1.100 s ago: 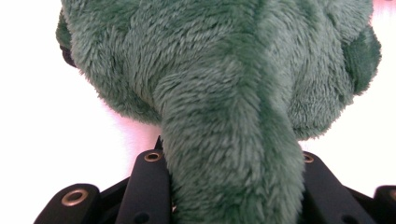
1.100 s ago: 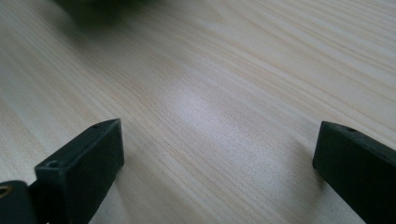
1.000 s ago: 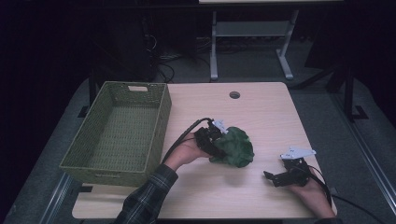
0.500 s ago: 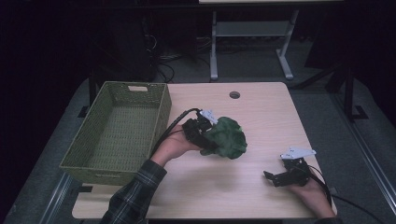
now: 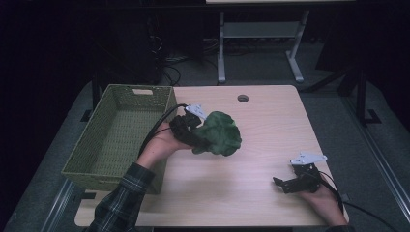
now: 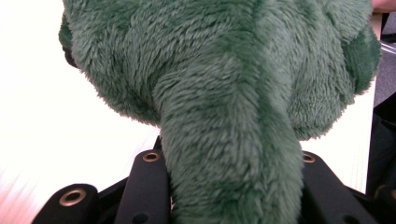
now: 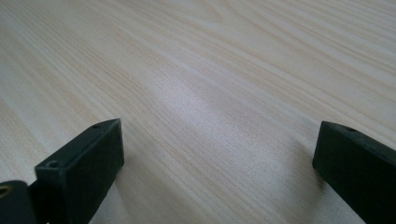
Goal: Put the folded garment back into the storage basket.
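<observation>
Since earlier frames: left gripper (image 5: pixel 193 137) w/ the fuzzy dark-green plush toy (image 5: pixel 218 133) has come up off the tabletop and shifted toward the far edge and a bit left; it's now closer to the basket. Right gripper (image 5: pixel 286 183) hasn't moved.

L to R now:

- Olive-green woven rectangular basket (image 5: pixel 92 153) sits along the left edge of the light wood tabletop (image 5: pixel 270 121), long side running near-to-far. Nothing visible inside.
- Left hand (image 5: pixel 162 145), plaid sleeve behind it, comes in from the near edge just right of the basket's right wall. Left gripper's black cable loops over toward the basket rim.
- Left gripper jaws are narrowed and clamped on the plush toy. In the left gripper view a thick stalk-like part of the toy (image 6: pixel 229 154) is squeezed btwn both black jaws, pads pressing on either side, w/ the bulk of the toy bulging out beyond them.
- Plush toy is held clear of the tabletop, about mid-table, just right of the basket's far right corner; not touching the basket.
- Small round grommet hole (image 5: pixel 242 98) near the far edge, centre.
- Right gripper rests near the near right corner, well apart from the toy. Right gripper view: jaws spread wide, bare wood btwn them, nothing held.
</observation>
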### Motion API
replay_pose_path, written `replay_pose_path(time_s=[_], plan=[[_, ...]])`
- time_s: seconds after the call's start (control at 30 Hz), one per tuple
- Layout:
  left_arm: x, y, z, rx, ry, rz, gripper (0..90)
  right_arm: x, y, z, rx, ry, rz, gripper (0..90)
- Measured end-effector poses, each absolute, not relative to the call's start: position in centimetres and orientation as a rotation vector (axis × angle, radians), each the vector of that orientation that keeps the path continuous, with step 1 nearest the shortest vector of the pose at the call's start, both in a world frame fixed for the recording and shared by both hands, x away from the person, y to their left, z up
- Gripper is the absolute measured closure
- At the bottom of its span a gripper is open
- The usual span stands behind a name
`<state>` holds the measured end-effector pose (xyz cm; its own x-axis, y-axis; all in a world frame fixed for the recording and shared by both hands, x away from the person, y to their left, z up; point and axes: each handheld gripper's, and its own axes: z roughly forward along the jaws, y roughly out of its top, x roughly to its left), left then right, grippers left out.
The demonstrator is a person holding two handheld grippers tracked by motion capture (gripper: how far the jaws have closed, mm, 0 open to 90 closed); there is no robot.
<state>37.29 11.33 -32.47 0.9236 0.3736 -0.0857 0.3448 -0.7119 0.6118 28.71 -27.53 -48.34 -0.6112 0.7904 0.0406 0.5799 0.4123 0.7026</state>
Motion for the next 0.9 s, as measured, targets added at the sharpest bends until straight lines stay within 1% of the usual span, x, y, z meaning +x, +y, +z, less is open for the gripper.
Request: replay_pose_path(time_s=[0.5, 0.9], plan=[[36.8, 16.2, -30.8, 2.386, 0.61, 0.123, 63.0, 28.7, -27.5, -48.3, 1.192, 2.374, 1.004, 1.7], [36.6, 20.9, -29.6, 2.354, 0.712, 0.206, 62.9, 28.7, -27.5, -48.3, 1.19, 2.373, 1.003, 1.7]])
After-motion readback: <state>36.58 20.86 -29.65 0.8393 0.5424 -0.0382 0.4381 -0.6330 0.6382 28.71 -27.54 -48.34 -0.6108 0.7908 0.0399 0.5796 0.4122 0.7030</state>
